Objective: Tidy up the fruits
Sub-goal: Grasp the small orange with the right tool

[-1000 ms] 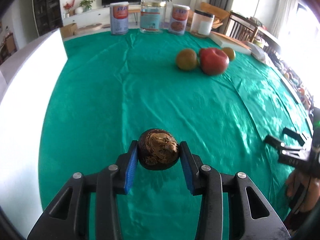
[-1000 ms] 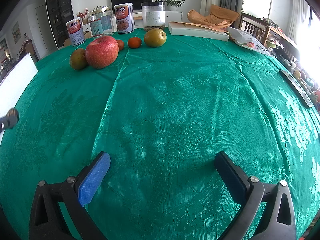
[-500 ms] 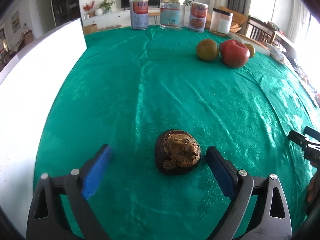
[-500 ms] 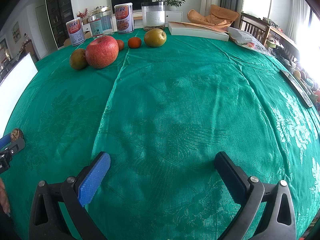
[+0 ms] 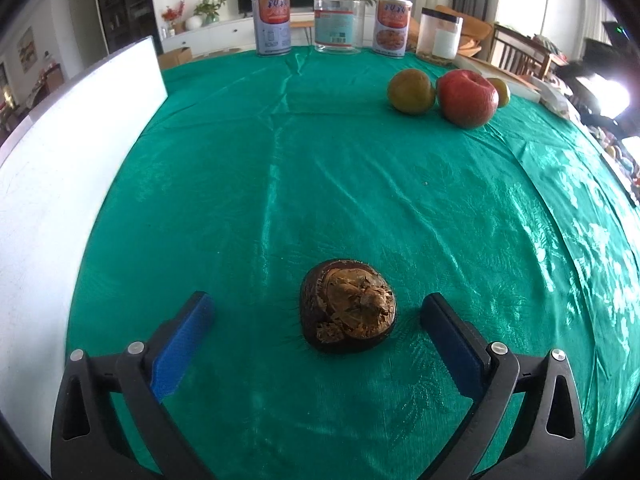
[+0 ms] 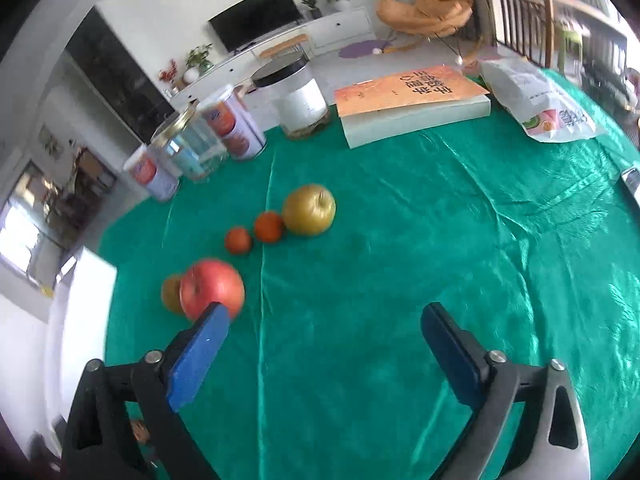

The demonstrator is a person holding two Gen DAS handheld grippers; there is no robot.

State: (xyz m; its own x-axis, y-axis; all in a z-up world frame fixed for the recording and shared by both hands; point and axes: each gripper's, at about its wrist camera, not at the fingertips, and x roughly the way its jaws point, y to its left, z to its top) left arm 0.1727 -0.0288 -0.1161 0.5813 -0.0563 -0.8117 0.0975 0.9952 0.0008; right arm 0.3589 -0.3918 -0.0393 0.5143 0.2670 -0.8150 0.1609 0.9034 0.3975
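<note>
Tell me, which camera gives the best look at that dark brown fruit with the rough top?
The left wrist view. The dark brown fruit lies on the green tablecloth close to the camera, between the open fingers of the left gripper, unobstructed and sharp. The right wrist view does not show it at all.

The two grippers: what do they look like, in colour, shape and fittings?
The left gripper and the right gripper look alike: black angular frames with triangular cut-outs, silver round bolts, and flat rectangular blue pads on the fingers. No cables, markings or sleeves show.
</note>
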